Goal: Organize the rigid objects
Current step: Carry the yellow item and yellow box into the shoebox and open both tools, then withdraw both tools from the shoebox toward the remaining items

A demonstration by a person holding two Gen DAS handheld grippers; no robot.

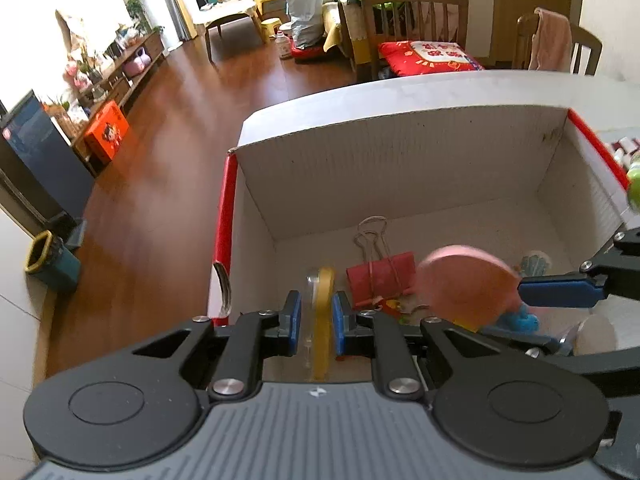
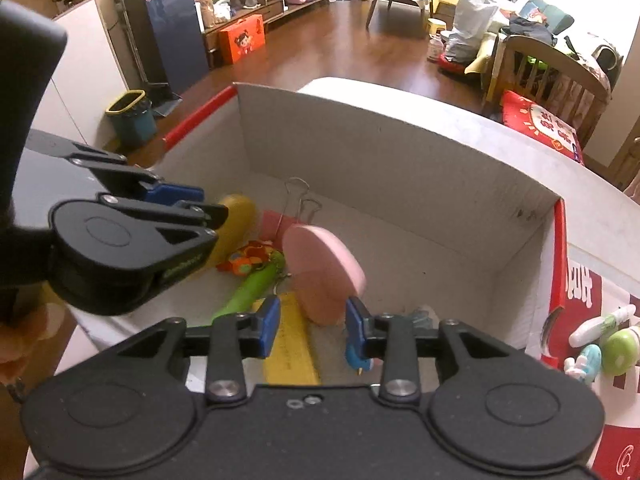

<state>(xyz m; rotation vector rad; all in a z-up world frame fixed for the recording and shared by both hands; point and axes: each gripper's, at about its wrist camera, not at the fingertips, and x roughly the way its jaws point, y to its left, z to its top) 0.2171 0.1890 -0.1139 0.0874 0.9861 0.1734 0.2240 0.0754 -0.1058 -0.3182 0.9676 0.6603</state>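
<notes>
My left gripper (image 1: 317, 320) is shut on a yellow tape roll (image 1: 322, 292), held on edge low inside a white cardboard box (image 1: 400, 148). From the right wrist view, that roll (image 2: 236, 224) pokes out past the left gripper (image 2: 208, 208) at the box's left side. A blurred pink disc (image 2: 320, 268) stands between the pads of my right gripper (image 2: 313, 320). The right pad is at its edge, the left pad is apart from it, and the jaws stand open. In the left wrist view the disc (image 1: 468, 288) sits beside a blue finger (image 1: 560, 292) of the right gripper.
On the box floor lie a red binder clip (image 2: 276, 220), a green pen-shaped thing (image 2: 252, 288), a yellow ruler (image 2: 292, 344), a colourful toy (image 2: 248, 260) and a blue figure (image 1: 520, 320). Small toys (image 2: 616, 348) lie outside the box's right wall. Wood floor drops away to the left.
</notes>
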